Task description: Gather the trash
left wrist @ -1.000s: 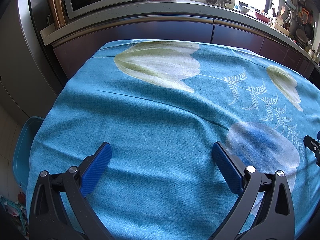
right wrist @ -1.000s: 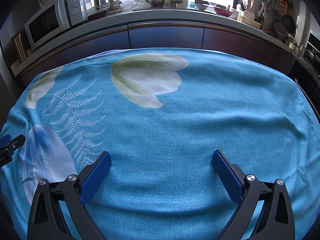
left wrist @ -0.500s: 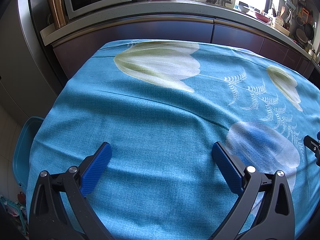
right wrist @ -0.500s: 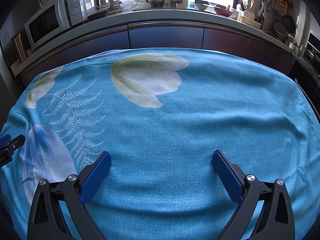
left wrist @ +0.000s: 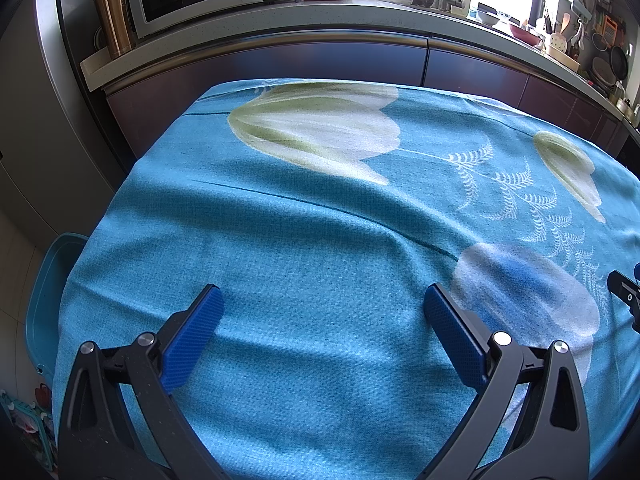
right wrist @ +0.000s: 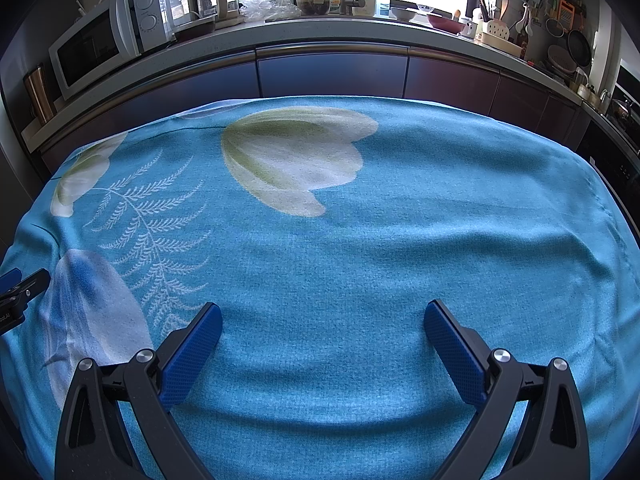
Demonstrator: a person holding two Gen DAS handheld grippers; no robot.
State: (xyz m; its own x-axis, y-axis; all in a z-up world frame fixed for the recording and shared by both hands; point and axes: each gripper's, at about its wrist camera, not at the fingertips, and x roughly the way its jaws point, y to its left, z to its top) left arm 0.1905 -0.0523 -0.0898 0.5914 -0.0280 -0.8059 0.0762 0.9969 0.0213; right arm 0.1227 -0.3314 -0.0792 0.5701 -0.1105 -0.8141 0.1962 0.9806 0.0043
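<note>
No trash shows anywhere on the blue tablecloth (left wrist: 320, 280), so collecting looks finished or unstarted, with the left gripper (left wrist: 322, 300) and right gripper (right wrist: 322, 318) both spread wide and empty.

A matt woven cloth (left wrist: 320, 264) with a coarse, visible weave covers the table. The left gripper (left wrist: 320, 300) has fingers (left wrist: 192, 340) faced with blue, finely knurled pads on matt black plastic arms. At eleven o'clock, a canister (left wrist: 114, 20) shows glossy copper-toned metal.
</note>
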